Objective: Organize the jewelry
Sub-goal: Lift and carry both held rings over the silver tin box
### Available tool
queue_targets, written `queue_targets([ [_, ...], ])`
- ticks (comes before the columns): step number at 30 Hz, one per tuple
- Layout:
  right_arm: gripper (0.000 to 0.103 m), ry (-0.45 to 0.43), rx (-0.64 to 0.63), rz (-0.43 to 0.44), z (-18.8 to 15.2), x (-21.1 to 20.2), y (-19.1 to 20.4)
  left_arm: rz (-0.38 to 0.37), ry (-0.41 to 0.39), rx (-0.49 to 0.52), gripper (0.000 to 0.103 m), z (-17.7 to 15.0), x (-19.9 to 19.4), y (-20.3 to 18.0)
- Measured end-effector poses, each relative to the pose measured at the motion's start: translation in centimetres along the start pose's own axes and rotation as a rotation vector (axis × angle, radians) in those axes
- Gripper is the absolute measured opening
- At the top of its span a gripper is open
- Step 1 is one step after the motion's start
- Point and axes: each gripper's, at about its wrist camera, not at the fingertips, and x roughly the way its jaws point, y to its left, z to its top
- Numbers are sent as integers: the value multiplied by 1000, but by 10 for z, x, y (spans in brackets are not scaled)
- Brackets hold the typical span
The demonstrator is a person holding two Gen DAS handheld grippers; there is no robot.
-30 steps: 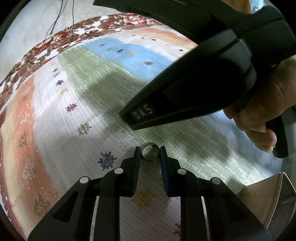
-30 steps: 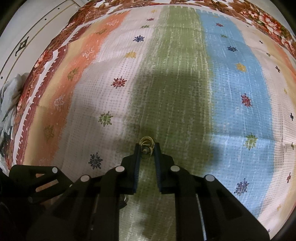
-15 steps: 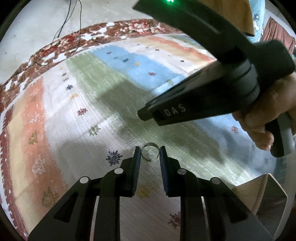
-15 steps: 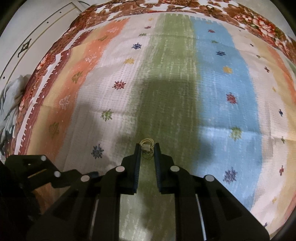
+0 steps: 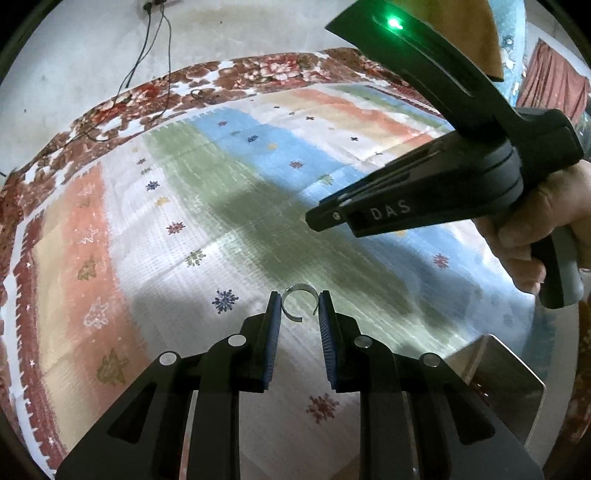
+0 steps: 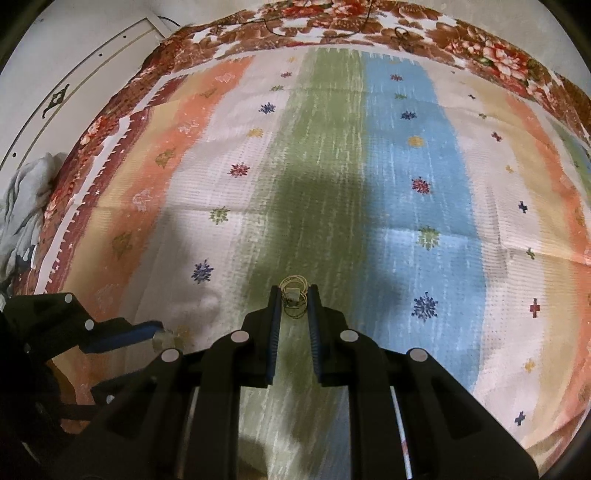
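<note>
In the left wrist view my left gripper (image 5: 299, 302) is shut on a silver open-ended ring (image 5: 298, 298), held between the fingertips above the striped cloth (image 5: 184, 221). My right gripper's black body (image 5: 424, 206) and the hand holding it cross the upper right of that view. In the right wrist view my right gripper (image 6: 293, 299) is shut on a small gold wire earring pair on a clear tag (image 6: 293, 295), also above the cloth (image 6: 406, 184). The left gripper (image 6: 122, 336) shows at the lower left there.
A box with a shiny open lid (image 5: 506, 384) sits at the lower right of the left wrist view. The bed has a floral brown border (image 6: 332, 18). Cables (image 5: 155, 55) hang on the wall beyond. A crumpled pale cloth (image 6: 22, 206) lies at the left.
Both grippers have risen from the cloth with their pieces. The silver ring has turned between the left fingertips, now showing its open band. The right gripper's body has moved up and right.
</note>
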Motion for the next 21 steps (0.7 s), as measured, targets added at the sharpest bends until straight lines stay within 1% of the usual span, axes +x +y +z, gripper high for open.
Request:
queue_targets([
  [4,16,-29,-17,-5,-7,-15,6,9,-24,-6,20,-1,-14,-6],
  [12,16,-63,-22,-15,-24,-35,8,30,-33,-26,20,-12,-30,-13],
  [16,16,-81,-43,-19,-34,-45,14,40,-57,-41,20,-15,-42,-16],
  [18,16,-104,-34,-18,-38,-52,14,65,-56,-45,20,-17,-47,-18],
  [21,16,-113,-31,-13,-42,-58,15,76,-62,-58,20,-21,-54,-20],
])
